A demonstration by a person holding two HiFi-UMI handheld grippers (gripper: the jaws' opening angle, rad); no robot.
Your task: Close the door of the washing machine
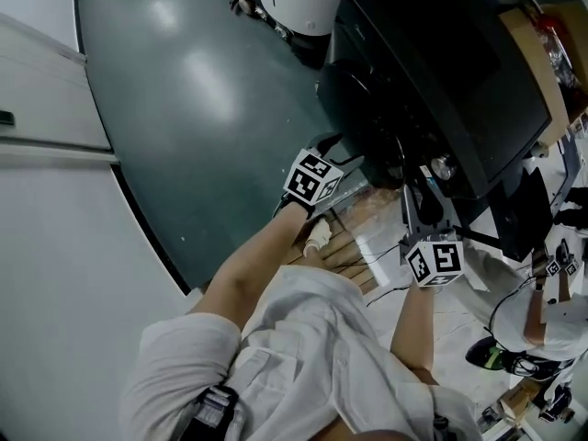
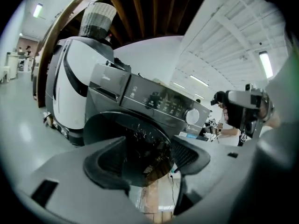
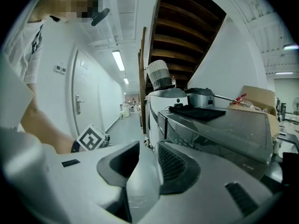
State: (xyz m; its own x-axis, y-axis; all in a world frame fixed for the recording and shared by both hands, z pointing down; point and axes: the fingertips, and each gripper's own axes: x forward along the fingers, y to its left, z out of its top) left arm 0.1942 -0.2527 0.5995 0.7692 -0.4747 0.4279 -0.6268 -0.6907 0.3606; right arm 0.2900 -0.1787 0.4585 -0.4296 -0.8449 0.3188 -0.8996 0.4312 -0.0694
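While both forearms reach toward the washing machine, neither grips.
Left tool, released, frames the round door; right tool, likewise released, holds nothing.

Cool white ceiling strip lamps light all 3 views brightly and evenly, leaving a soft glare patch on the grey floor at the head view's upper left, the washing machine dark and underexposed, both gripper views fisheye-bent with black corners and blurred foregrounds.
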